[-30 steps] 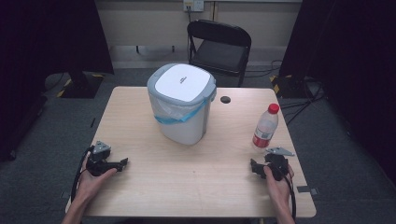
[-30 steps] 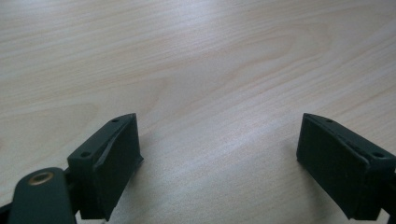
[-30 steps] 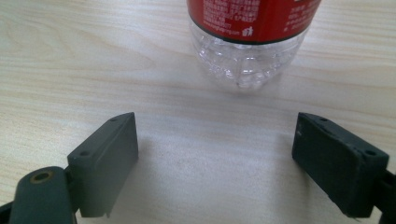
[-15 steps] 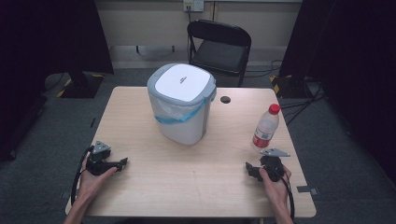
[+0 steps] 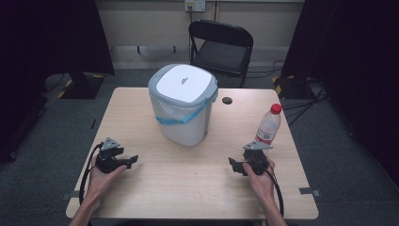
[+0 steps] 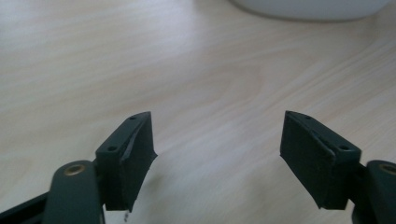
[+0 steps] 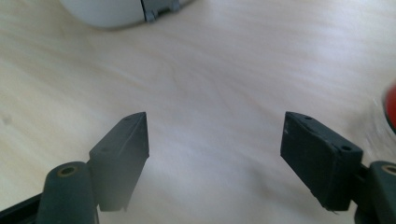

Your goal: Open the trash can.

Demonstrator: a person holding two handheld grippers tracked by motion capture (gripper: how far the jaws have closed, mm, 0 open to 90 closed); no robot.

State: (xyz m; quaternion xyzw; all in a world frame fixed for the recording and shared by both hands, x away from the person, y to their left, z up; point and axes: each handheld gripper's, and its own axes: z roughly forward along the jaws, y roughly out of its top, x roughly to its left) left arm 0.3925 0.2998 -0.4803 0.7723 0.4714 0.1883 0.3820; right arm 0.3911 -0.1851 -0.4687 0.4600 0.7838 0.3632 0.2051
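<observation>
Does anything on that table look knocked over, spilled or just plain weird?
Nothing stands out. The bin stands upright with its lid shut and its blue liner folded over the rim. The bottle stands upright, capped, near the right gripper. No spill shows on the table.

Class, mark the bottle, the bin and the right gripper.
bottle (image 5: 267, 127), high view, on its label.
bin (image 5: 183, 83), high view, on its white lid.
right gripper (image 5: 234, 165), high view, between its fingertips.

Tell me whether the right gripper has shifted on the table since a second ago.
Yes. The right gripper has slid left across the wooden table, away from the clear plastic bottle with the red cap, its empty jaws having just closed slightly.
</observation>
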